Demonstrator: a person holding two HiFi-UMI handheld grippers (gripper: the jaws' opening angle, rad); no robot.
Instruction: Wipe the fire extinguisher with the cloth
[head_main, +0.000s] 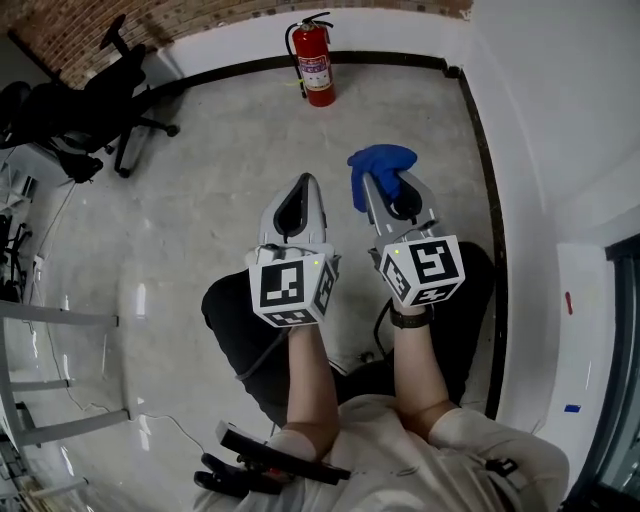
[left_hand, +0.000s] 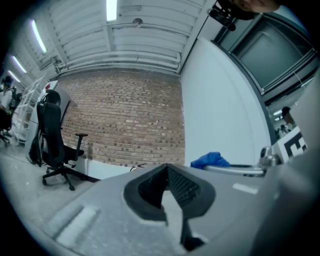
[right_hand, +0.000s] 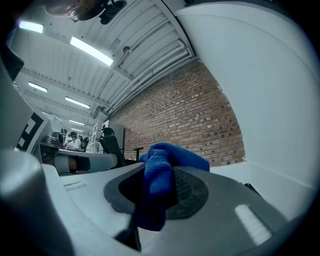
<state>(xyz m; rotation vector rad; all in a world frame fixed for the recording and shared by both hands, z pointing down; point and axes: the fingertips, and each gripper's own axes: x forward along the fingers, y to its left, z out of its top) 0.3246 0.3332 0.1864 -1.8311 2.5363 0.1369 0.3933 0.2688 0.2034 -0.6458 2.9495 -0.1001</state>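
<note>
The blue cloth (right_hand: 160, 170) is soft and fuzzy, the red fire extinguisher (head_main: 317, 68) is shiny metal, the grey floor (head_main: 220, 170) is smooth, and the brick wall (left_hand: 130, 125) looks rough.

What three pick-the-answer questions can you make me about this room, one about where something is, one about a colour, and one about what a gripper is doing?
1. Where is the fire extinguisher?
A. On the floor, against the white wall
B. On a table
C. Hanging from the ceiling

2. What colour is the cloth?
A. Yellow
B. Blue
C. White

3. What is the right gripper doing?
A. Open and empty
B. Shut on a pen
C. Shut on the cloth

Answers:
1 A, because the head view shows it standing on the floor at the foot of the far wall.
2 B, because the cloth is bright blue in all three views.
3 C, because the right gripper view shows the cloth pinched between its jaws.
</note>
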